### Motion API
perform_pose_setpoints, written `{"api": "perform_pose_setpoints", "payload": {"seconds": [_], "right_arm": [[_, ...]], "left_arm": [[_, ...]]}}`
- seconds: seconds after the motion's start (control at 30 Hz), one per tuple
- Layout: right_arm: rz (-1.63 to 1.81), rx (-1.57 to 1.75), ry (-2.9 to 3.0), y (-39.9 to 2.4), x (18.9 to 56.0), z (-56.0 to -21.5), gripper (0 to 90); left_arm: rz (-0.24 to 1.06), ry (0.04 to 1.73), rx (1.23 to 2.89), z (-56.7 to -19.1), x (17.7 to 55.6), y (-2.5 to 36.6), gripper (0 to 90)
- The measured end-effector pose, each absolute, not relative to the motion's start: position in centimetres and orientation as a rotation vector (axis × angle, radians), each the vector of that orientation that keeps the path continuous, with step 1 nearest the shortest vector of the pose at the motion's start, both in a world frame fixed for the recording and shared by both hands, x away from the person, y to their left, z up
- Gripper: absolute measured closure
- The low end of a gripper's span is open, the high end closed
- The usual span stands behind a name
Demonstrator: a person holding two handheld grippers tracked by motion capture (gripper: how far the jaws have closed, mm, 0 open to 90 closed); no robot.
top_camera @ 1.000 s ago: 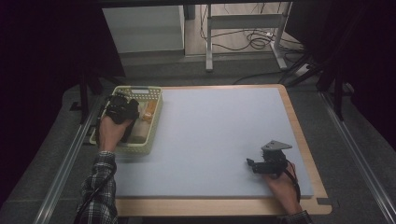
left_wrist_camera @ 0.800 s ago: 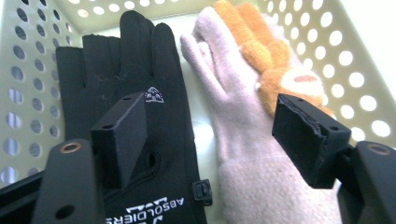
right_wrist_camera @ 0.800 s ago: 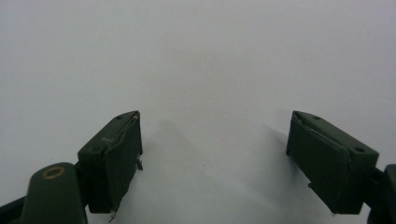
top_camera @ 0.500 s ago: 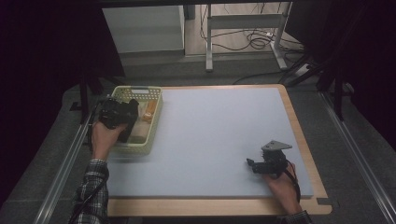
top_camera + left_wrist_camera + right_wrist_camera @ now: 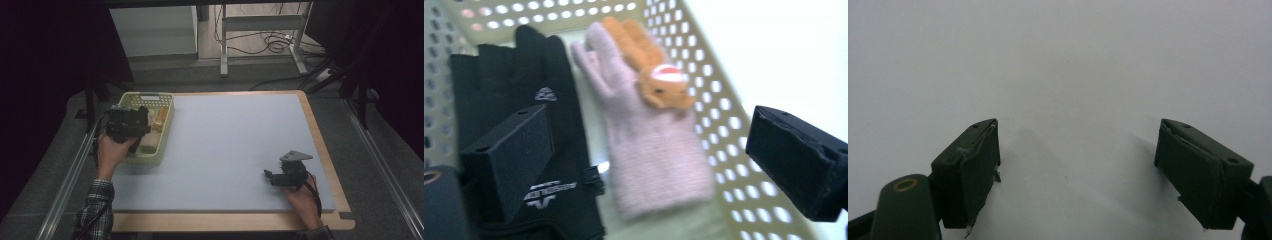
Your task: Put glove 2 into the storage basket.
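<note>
A pale yellow perforated basket (image 5: 166, 131) stands at the table's left edge. Inside it lie a black fingerless glove (image 5: 531, 110) and a pink knitted glove (image 5: 654, 155) with an orange plush animal (image 5: 651, 75) on it. My left gripper (image 5: 134, 131) hovers over the basket with its jaws wide apart; in the left gripper view (image 5: 649, 165) the pink glove lies between and below them, untouched. My right gripper (image 5: 270, 176) rests low over the grey mat near the front right, open, with bare mat between its jaws (image 5: 1078, 175).
The grey mat (image 5: 235, 145) covers most of the wooden table (image 5: 325, 150). Metal rails run along both sides. Beyond the far edge are a white cabinet (image 5: 155, 30), a metal stand and cables on the floor.
My left gripper has pulled back a little toward the near-left side of the basket, uncovering more of its contents. The right gripper has stayed still.
</note>
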State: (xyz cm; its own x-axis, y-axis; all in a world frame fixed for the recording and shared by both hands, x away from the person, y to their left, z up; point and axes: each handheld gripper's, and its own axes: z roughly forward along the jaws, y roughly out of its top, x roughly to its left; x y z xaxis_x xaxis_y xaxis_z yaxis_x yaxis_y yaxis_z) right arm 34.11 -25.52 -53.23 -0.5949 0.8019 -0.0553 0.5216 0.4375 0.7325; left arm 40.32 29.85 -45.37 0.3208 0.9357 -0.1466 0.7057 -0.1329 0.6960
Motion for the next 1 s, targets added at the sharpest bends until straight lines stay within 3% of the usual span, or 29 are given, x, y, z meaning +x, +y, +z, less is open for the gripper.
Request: {"api": "perform_pose_setpoints", "payload": {"seconds": [1.0], "right_arm": [[0.966,1.120,2.299,-25.5,34.1,-53.2,17.8]], "left_arm": [[0.415,1.118,2.002,-44.6,36.4,21.2,1.1]]}}
